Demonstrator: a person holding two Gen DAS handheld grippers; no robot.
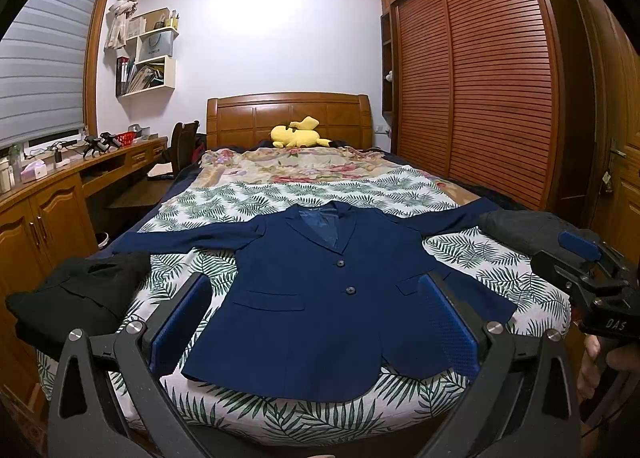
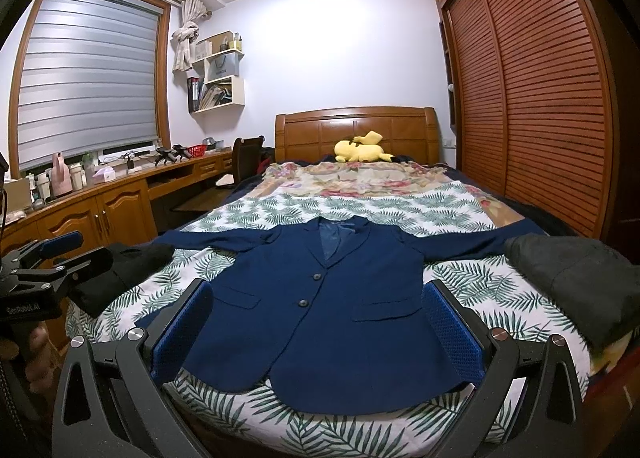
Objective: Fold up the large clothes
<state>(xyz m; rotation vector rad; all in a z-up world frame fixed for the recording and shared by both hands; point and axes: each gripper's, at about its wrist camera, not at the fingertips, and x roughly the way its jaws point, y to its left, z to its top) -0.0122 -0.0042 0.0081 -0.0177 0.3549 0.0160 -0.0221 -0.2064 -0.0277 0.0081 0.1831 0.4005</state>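
A navy blue suit jacket (image 1: 320,298) lies flat and face up on the bed, buttoned, both sleeves spread out sideways; it also shows in the right wrist view (image 2: 320,318). My left gripper (image 1: 316,322) is open and empty, held above the bed's near edge in front of the jacket's hem. My right gripper (image 2: 320,326) is open and empty too, at the same distance from the hem. Each gripper shows in the other's view: the right one (image 1: 592,258) at the right edge, the left one (image 2: 64,254) at the left edge.
A folded black garment (image 1: 76,294) lies at the bed's near left corner and a folded dark grey one (image 2: 576,274) at the near right. A yellow plush toy (image 1: 298,132) sits by the headboard. A wooden desk (image 1: 60,193) runs along the left, a louvred wardrobe (image 1: 480,77) along the right.
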